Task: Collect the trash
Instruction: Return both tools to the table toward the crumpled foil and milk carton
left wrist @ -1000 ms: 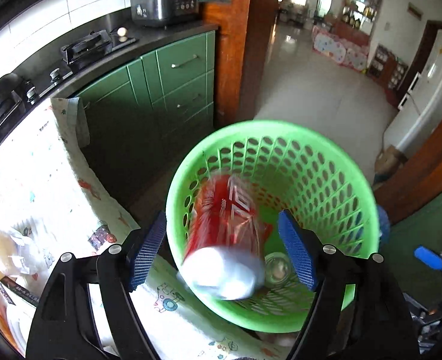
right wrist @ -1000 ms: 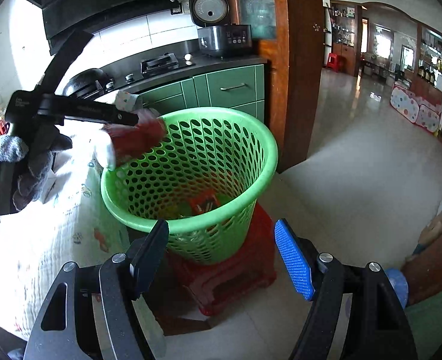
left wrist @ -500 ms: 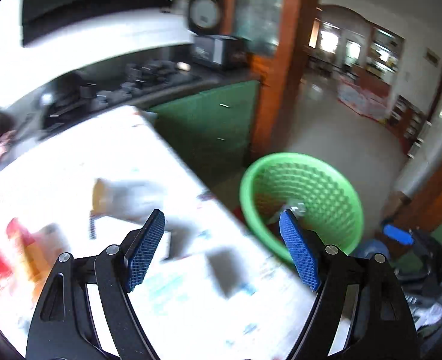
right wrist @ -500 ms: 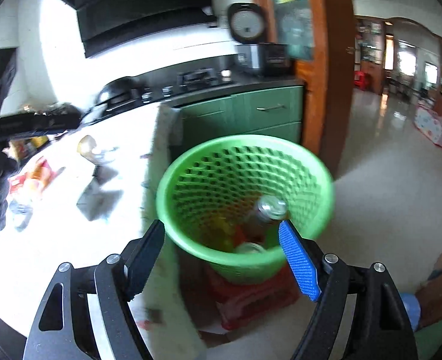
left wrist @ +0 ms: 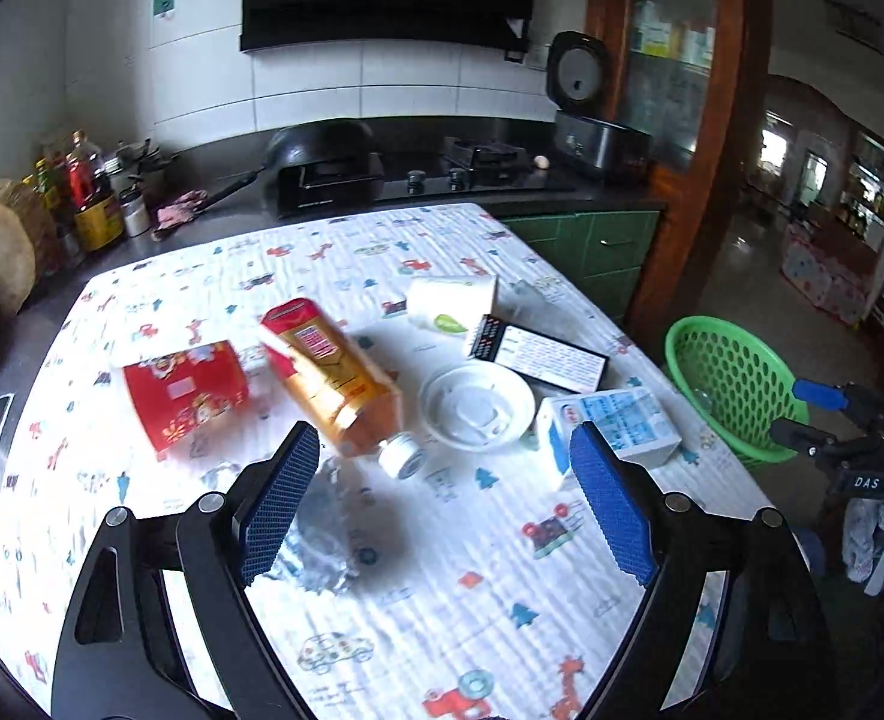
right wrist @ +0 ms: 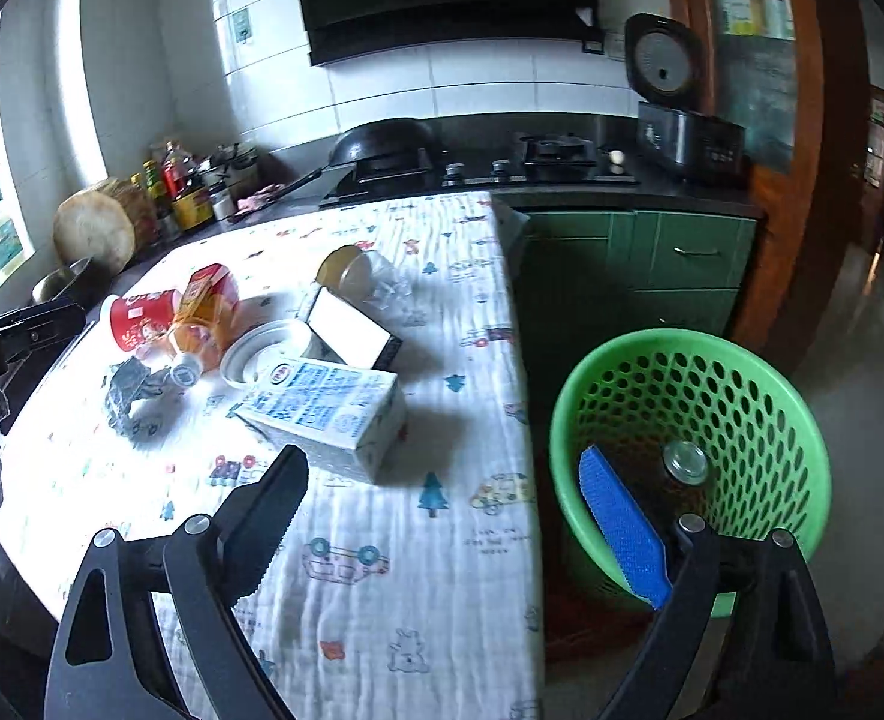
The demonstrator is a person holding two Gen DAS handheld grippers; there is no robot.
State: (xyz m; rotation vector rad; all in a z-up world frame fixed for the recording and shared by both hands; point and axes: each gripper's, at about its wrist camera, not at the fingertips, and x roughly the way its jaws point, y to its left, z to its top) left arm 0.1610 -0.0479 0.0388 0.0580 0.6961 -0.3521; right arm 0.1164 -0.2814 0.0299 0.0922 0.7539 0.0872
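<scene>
The left tongs (left wrist: 442,516) hang over the table (left wrist: 472,600) with their blue pads spread wide and nothing between them. Taking the white lid (left wrist: 477,407) as the marker: a crumpled grey wrapper (left wrist: 319,531) lies on the near side of it, just under the left pad. An orange bottle (left wrist: 337,384) lies on its side right beside the lid, cap toward the tongs, and a red cup (left wrist: 187,393) lies tipped over beyond the bottle. A milk carton (left wrist: 613,426) lies close against the lid on its other side. Behind the lid lies a black-and-white box (left wrist: 541,354), then a white roll (left wrist: 451,303).

The right tongs (right wrist: 442,516) are spread too, empty, near the table edge. The green basket (right wrist: 754,378) stands off the table, well apart from the lid, with a can (right wrist: 685,462) inside.
</scene>
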